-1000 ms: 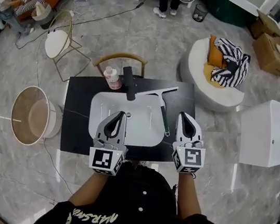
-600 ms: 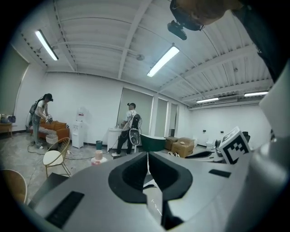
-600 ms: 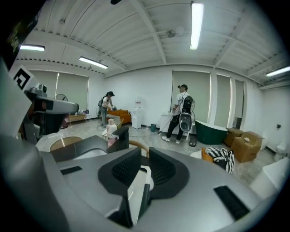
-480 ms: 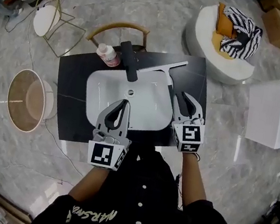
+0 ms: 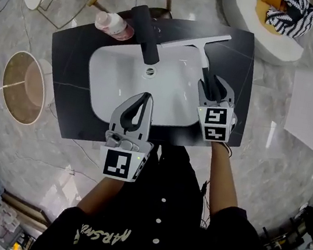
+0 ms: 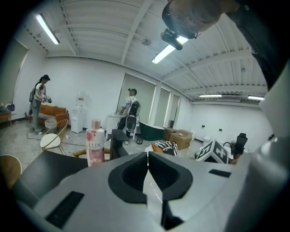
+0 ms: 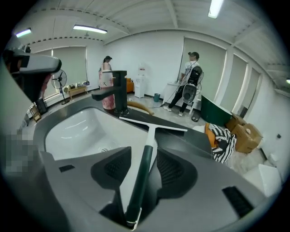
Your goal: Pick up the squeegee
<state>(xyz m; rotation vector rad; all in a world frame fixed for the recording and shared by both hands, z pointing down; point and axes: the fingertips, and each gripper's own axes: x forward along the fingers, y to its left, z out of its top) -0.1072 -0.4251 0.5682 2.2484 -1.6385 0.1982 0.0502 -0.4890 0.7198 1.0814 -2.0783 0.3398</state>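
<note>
With the right gripper's (image 7: 144,159) fingers (image 7: 112,170) opening astride the squeegee's (image 7: 146,149) dark handle, lying on the bench (image 5: 74,49) at the sink's (image 5: 122,81) right rim, sink lower, centre it, then close squarely.

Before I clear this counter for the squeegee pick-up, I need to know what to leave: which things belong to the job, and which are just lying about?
Job: squeegee beside the sink; right gripper, jaws opening with the handle between them, not gripping.
Lying about: pink bottle; black faucet; left gripper, jaws shut, empty.
</note>
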